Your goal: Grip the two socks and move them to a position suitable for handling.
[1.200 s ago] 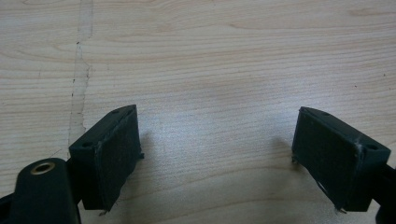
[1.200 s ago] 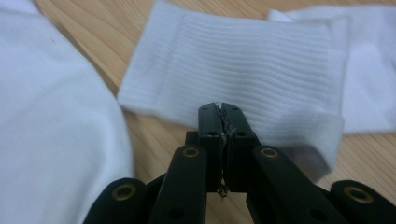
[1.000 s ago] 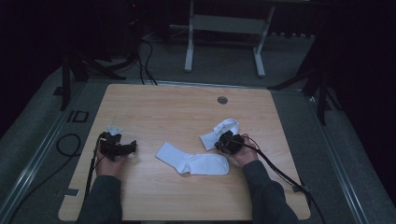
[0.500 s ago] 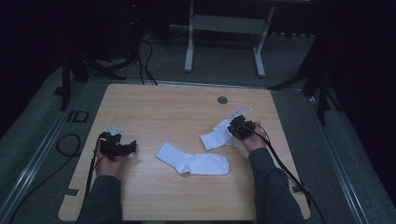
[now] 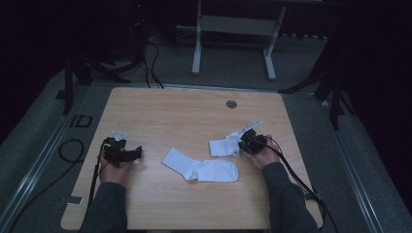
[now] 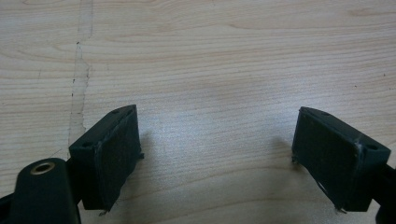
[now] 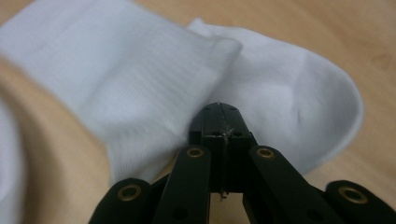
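2 white socks lie on the table (image 5: 160, 111): a folded sock (image 5: 224, 147) at the right, touching the right tongs (image 5: 241, 141), and a flat sock (image 5: 201, 168) near the middle of the front half. the right tongs are pressed together, jaws meeting, and the right gripper view places the folded sock (image 7: 154, 88) directly against their tip; cloth appears to run under the jaws, but whether any is actually pinched cannot be told. the left tongs (image 5: 138, 152) stand apart with nothing between them, resting on the table well to the left of the flat sock. judged from the layout, any coming move turns on the flat sock: it lies between the 2 hands, its long axis running left to right with a slight slant, cuff end toward the left tongs and toe end toward the right hand (image 5: 262, 154). the right hand looks the nearer of the 2. the left gripper view gives bare wood grain between the left tongs (image 6: 217, 154), confirming an empty grasp that the high view leaves too small to settle. the right gripper view gives the fold of the cuff over the foot, a detail lost from above.
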Demonstrator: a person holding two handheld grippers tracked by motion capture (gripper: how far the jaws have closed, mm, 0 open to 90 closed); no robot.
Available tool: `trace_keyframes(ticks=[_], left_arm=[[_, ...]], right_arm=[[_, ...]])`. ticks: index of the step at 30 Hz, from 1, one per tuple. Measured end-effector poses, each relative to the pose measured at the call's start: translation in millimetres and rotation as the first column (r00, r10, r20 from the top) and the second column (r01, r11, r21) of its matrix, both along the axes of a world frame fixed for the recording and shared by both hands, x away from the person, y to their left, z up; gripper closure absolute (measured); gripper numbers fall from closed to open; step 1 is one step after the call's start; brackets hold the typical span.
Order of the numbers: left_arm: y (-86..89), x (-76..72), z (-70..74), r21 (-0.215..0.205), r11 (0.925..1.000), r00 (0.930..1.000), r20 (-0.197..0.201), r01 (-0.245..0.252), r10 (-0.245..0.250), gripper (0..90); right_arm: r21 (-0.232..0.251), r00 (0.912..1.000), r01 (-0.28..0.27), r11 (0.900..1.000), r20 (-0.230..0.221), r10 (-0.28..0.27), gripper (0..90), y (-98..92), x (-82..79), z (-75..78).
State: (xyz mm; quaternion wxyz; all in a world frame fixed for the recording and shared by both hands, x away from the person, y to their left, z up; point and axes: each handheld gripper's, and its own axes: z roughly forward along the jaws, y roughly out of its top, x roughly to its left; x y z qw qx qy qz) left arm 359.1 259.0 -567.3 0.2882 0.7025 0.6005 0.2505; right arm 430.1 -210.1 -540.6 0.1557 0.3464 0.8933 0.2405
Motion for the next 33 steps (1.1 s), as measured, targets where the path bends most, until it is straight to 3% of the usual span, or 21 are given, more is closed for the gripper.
trace_keyframes(ticks=[6,11,14,20,24,28,33], left_arm=[[0.0,0.0,0.0,0.0,1.0,1.0,0.0,0.0,0.0,15.4],[0.0,0.0,0.0,0.0,1.0,1.0,0.0,0.0,0.0,15.4],[0.0,0.0,0.0,0.0,1.0,1.0,0.0,0.0,0.0,15.4],[0.0,0.0,0.0,0.0,1.0,1.0,0.0,0.0,0.0,15.4],[0.0,0.0,0.0,0.0,1.0,1.0,0.0,0.0,0.0,15.4],[0.0,0.0,0.0,0.0,1.0,1.0,0.0,0.0,0.0,15.4],[0.0,0.0,0.0,0.0,1.0,1.0,0.0,0.0,0.0,15.4]], right_arm=[[-0.005,0.9999,-0.014,1.0,-0.009,0.014,89.6,-14.9,-19.3,0.8],[-0.036,0.9999,0.009,0.999,-0.007,-0.01,89.3,-27.9,-22.5,3.7],[-0.009,0.9995,0.001,1.0,0.032,0.0,84.0,-27.0,-24.2,13.9],[-0.002,0.9892,-0.104,0.995,0.104,0.104,74.6,-2.8,-22.7,36.5],[-0.034,0.9808,-0.179,0.983,0.073,0.181,68.0,13.7,-18.5,35.2],[-0.059,0.9756,-0.214,0.975,0.039,0.216,65.3,21.9,-15.8,27.3],[-0.094,0.9581,-0.286,0.954,-0.008,0.286,58.1,35.4,-13.7,15.8]])
